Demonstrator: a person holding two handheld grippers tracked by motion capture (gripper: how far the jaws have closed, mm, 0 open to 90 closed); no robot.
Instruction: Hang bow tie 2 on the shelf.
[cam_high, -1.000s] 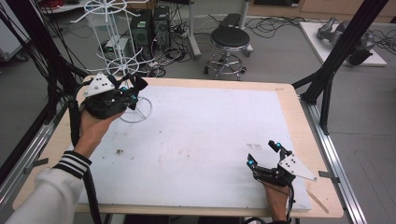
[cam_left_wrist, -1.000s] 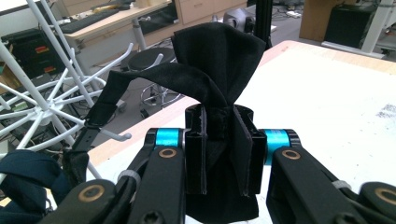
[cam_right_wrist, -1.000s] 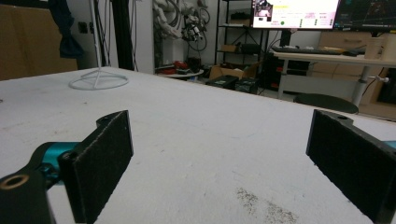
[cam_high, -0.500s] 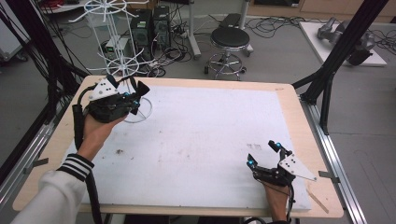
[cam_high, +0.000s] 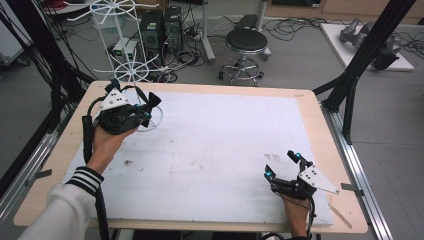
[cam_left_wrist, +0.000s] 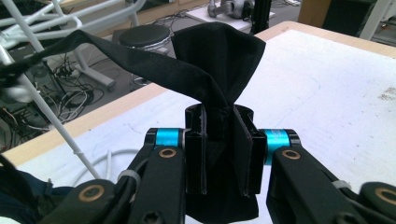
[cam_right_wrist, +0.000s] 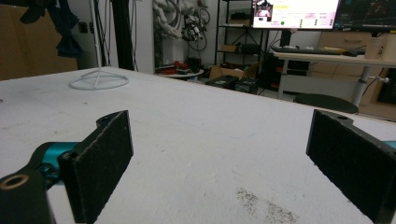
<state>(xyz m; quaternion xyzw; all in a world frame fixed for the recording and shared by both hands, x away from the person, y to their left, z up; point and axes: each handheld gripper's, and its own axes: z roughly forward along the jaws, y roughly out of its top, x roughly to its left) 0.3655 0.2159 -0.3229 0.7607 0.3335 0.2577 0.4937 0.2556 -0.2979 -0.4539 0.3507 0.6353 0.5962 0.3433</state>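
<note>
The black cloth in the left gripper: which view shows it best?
The left gripper view: the black cloth is close up, pinched between that gripper's shut jaws, its folds fanning above them. In the high view it is a small dark shape at the left gripper. The right gripper view cannot confirm it.

The left hand-held gripper (cam_left_wrist: 219, 154) has its 2 black jaws closed on a piece of black cloth (cam_left_wrist: 219, 60), pinching it at a gathered neck. Above the jaws the cloth fans out, 1 flap rising upright and another stretching away to the left; a short end hangs below the jaws. Beneath lies the white worktop (cam_left_wrist: 336, 79) with its wooden edge. A white wire rack (cam_left_wrist: 46, 112) stands at the left, and a black round stool (cam_left_wrist: 144, 35) sits on the floor beyond.
</note>
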